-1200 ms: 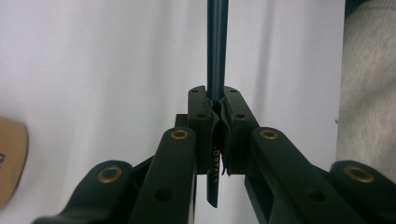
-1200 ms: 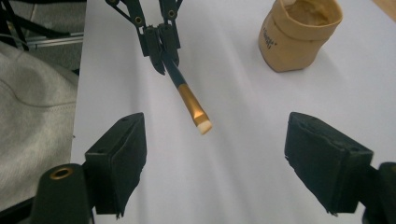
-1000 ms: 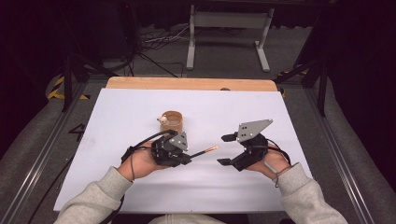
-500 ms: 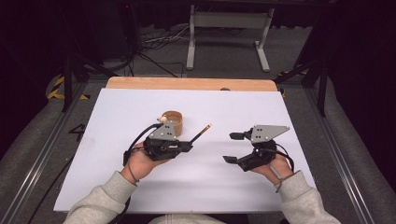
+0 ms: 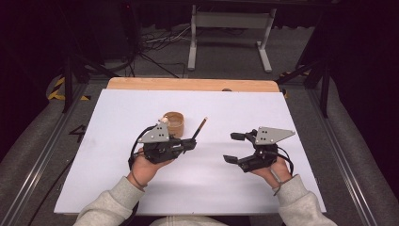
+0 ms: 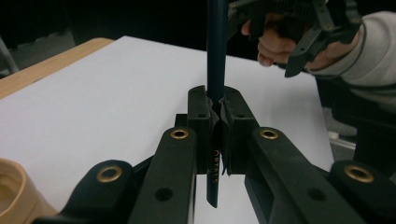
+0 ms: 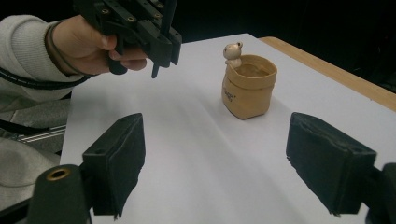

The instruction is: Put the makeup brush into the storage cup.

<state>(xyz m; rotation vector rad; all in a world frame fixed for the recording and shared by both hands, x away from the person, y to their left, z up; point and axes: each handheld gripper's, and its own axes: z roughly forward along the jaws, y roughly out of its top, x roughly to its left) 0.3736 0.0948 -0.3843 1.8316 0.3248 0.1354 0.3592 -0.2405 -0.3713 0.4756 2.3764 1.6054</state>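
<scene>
My left gripper (image 5: 192, 143) is shut on a dark pencil (image 5: 201, 126) that sticks out past the jaws toward the far right, its tip over the white sheet. In the left gripper view the pencil (image 6: 216, 65) stands clamped between the closed pads of the left gripper (image 6: 216, 105). A tan pouch-shaped cup (image 5: 174, 122) with a small bear figure on its rim stands just behind the left hand. My right gripper (image 5: 234, 148) hovers to the right, open, with nothing between its pads (image 7: 117, 161). Its view faces the cup (image 7: 248, 88) and the left gripper (image 7: 161, 39).
A white sheet (image 5: 117, 122) covers the table, with a strip of wooden edge (image 5: 188, 84) along the far side. Metal rails run down both sides. A stand and cables lie on the dark floor beyond the table.
The pencil has swung from pointing right, toward the right gripper, to pointing away to the far right. The right gripper has drawn back to the right and lower.
</scene>
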